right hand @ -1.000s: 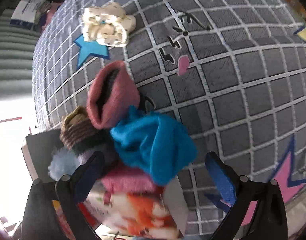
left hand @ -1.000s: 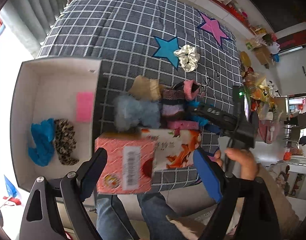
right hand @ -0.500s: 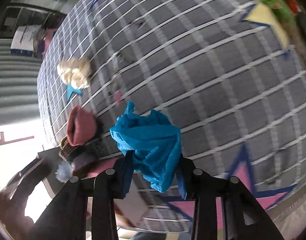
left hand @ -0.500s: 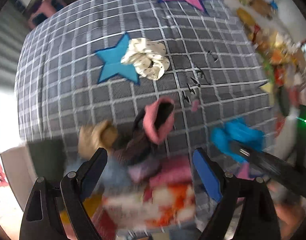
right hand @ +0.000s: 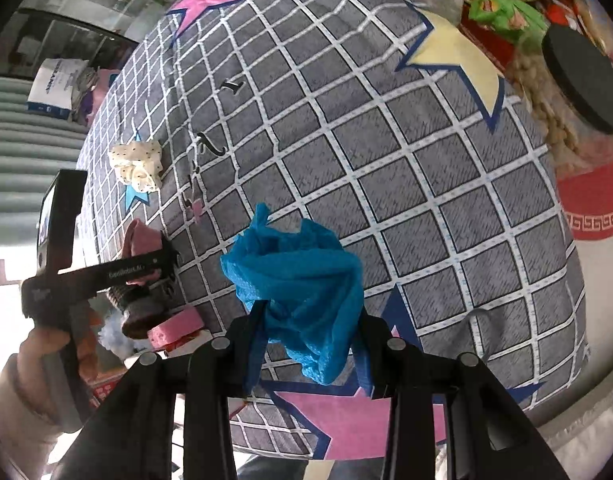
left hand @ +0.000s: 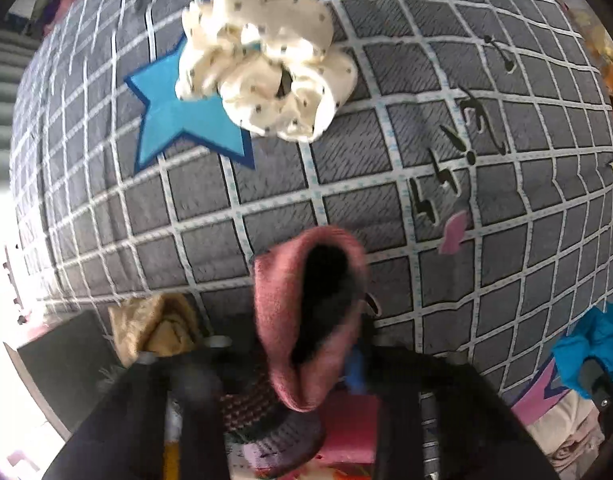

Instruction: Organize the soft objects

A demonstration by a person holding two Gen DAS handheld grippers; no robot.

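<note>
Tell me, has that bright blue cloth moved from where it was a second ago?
Yes. The blue cloth has left the sock pile and now hangs in the right claw, nearer the pink star on the checked cover.

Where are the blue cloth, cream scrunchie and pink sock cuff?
blue cloth (right hand: 302,276), right wrist view, middle of the bunch.
cream scrunchie (left hand: 262,68), left wrist view, ruffled top.
pink sock cuff (left hand: 274,320), left wrist view, left rim.

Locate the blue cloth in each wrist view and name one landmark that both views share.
Left wrist: the blue cloth shows at the right edge, low, partly cut off.
Right wrist: it hangs at centre, pinched in the right tongs.
Shared landmark: the cream dotted scrunchie lying on the blue star; top centre in the left view, at the left in the right view.
</note>
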